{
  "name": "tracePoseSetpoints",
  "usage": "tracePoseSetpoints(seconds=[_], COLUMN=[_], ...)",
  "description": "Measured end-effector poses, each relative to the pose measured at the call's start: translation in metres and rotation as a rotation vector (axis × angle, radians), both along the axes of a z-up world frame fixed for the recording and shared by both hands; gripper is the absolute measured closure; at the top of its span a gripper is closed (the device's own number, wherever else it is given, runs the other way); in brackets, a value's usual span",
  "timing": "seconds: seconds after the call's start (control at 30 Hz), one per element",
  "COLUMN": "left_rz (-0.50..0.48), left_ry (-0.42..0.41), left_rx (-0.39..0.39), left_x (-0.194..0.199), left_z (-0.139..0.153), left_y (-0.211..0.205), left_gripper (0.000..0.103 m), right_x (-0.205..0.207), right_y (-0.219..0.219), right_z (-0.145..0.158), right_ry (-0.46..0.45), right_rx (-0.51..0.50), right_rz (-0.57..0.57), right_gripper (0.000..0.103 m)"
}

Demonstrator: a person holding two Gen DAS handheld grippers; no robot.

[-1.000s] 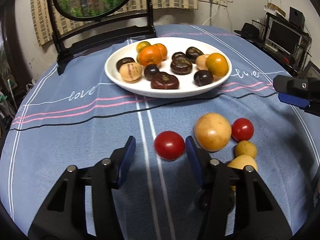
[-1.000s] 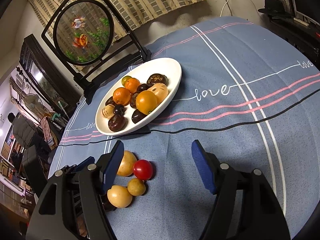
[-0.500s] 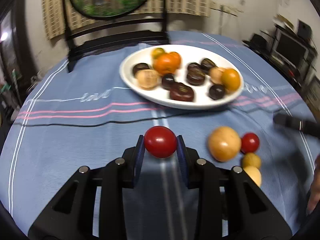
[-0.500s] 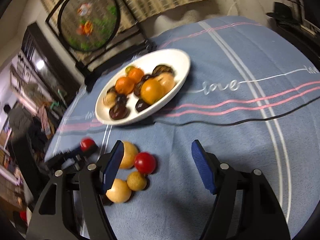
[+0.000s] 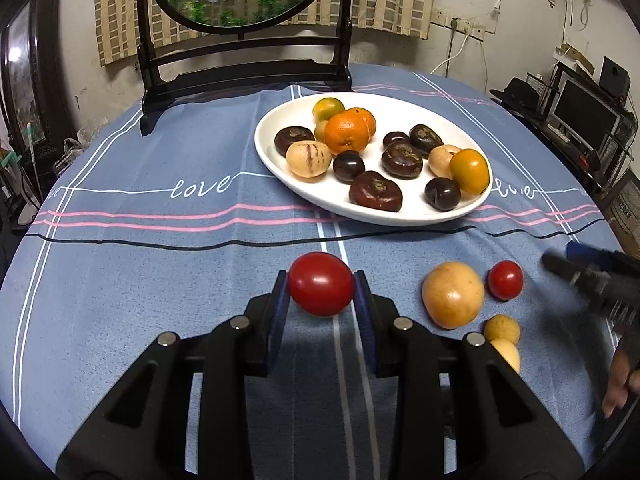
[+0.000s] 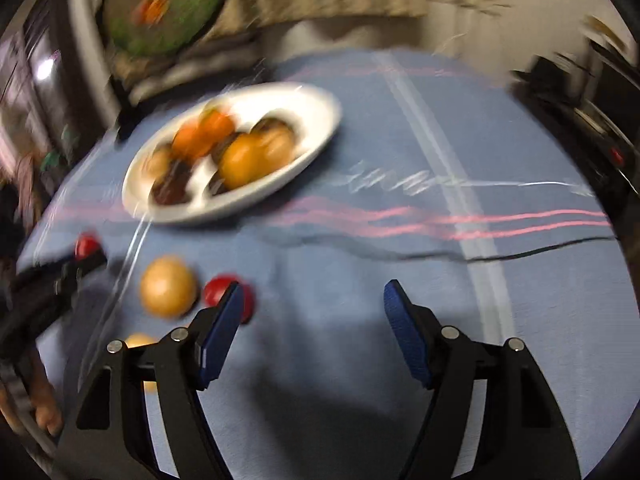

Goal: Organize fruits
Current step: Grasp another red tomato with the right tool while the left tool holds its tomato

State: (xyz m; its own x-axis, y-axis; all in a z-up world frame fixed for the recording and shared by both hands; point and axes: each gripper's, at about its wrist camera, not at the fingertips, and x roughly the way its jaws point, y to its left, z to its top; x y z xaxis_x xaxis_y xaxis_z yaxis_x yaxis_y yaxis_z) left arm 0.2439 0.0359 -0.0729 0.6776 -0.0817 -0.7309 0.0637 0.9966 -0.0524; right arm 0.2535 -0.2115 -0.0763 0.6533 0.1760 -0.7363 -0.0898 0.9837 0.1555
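A: Why is the tomato [image 5: 321, 283] up off the surface [image 5: 160, 272]?

B: The left gripper [image 5: 320, 300] has its fingers clamped on its sides, probably to carry it to the plate [image 5: 276, 168] where the other fruit sits.

A: And the right gripper [image 6: 312, 320]?

B: Its fingers stand apart, holding nothing, near the smaller tomato [image 6: 224, 292] — likely next, with three yellow fruits loose beside it.

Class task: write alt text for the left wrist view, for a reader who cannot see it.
The left tool grips a red tomato above a blue tablecloth. Behind it, a white plate holds oranges and dark fruits; four loose fruits lie at right.
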Motion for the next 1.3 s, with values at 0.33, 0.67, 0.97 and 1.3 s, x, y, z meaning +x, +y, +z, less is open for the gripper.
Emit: tracePoseSetpoints(seconds=[0.33,0.67,0.97,1.3], left_rz=[-0.003,-0.011,0.017,0.014], left_ry=[-0.004,-0.004,-0.048,-0.063], left_rx=[0.003,0.021,0.087,0.125], left_x=[-0.001,-0.003,-0.007,-0.008], left_z=[0.0,-0.001,0.003,0.003], left_y=[-0.001,-0.005,-0.009,-0.013], left_gripper=[0.07,0.07,0.07,0.07], right_x=[0.0,0.003,0.006,0.007], right_y=[0.023,0.037,0.048,0.06], right_z=[-0.008,-0.016,-0.017,-0.021], right_ry=[0.055,0.086,0.052,0.05], right_rx=[0.2,0.174,0.111,0.041], right_rz=[0.221,0.25,0.249,0.271], right_gripper=[0.049,0.063,0.067,0.073])
